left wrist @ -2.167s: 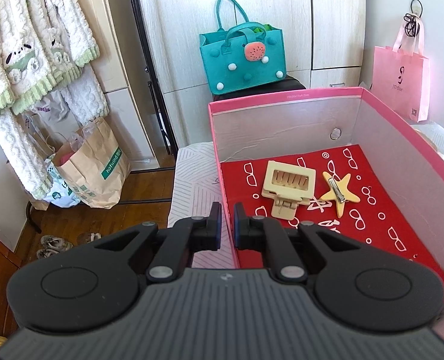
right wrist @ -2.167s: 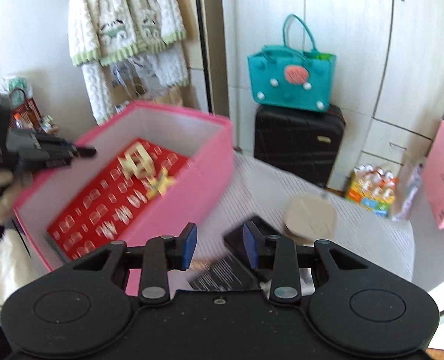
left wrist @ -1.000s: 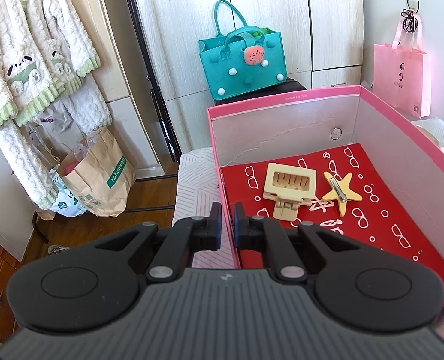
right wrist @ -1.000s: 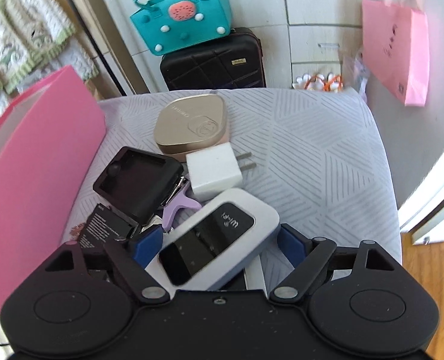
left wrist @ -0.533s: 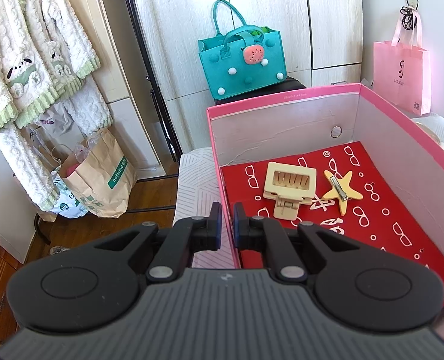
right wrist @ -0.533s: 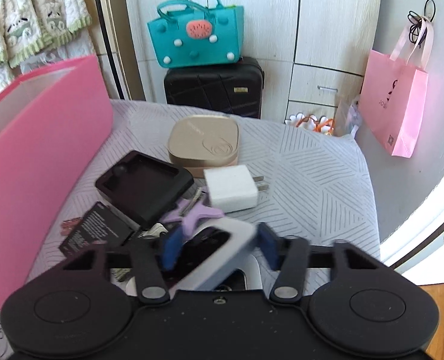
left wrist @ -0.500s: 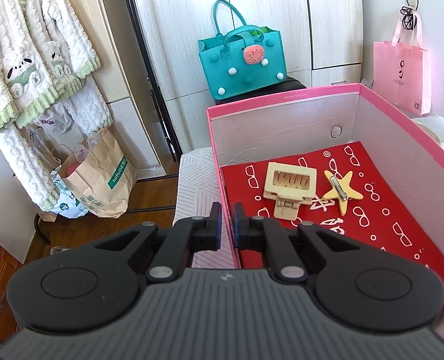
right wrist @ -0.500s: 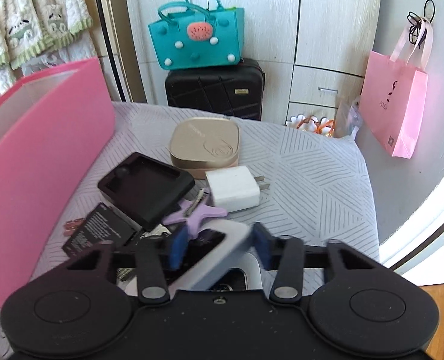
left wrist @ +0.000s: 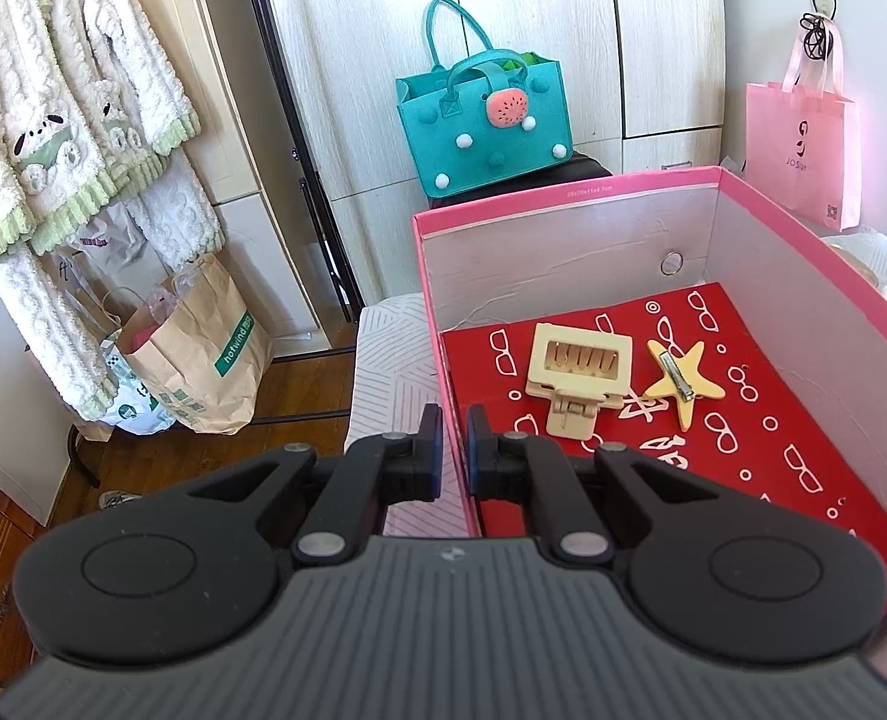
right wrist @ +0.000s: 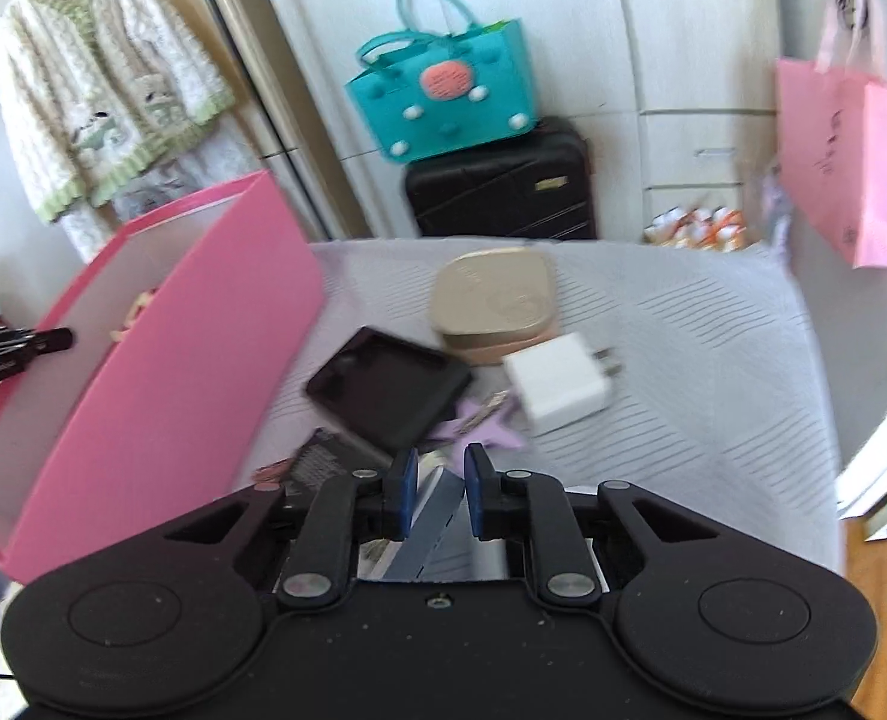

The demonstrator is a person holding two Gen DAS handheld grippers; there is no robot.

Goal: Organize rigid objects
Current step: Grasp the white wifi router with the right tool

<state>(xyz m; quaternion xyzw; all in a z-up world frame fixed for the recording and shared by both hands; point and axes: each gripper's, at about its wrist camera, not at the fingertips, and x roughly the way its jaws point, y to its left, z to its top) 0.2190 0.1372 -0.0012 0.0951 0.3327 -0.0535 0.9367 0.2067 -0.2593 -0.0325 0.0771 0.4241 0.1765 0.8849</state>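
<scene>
Left tongs [left wrist: 450, 438] pressed together on the near left wall of the pink box [left wrist: 569, 191], one finger outside and one inside. The box sits on the left part of a bed with a grey-striped cover [right wrist: 683, 324]. On its red lining: a cream claw clip [left wrist: 578, 375] toward the middle, and a yellow star clip [left wrist: 683, 381] just beside it on the right, apart from it.

Right of the box, a loose heap on the bed cover: a black tray [right wrist: 389, 390], a gold compact [right wrist: 494, 303] toward the far edge, a white charger plug [right wrist: 557, 387] just right of the tray, a purple star clip [right wrist: 485, 426] partly under tray and plug, and a dark printed card [right wrist: 323, 459] at the near side.

Right tongs [right wrist: 437, 489] have just been closing; a white-and-grey device [right wrist: 434, 516] stands edge-on between the blue pads, lifted clear of the heap. Picture blurred here; the pads appear to pinch its sides.
</scene>
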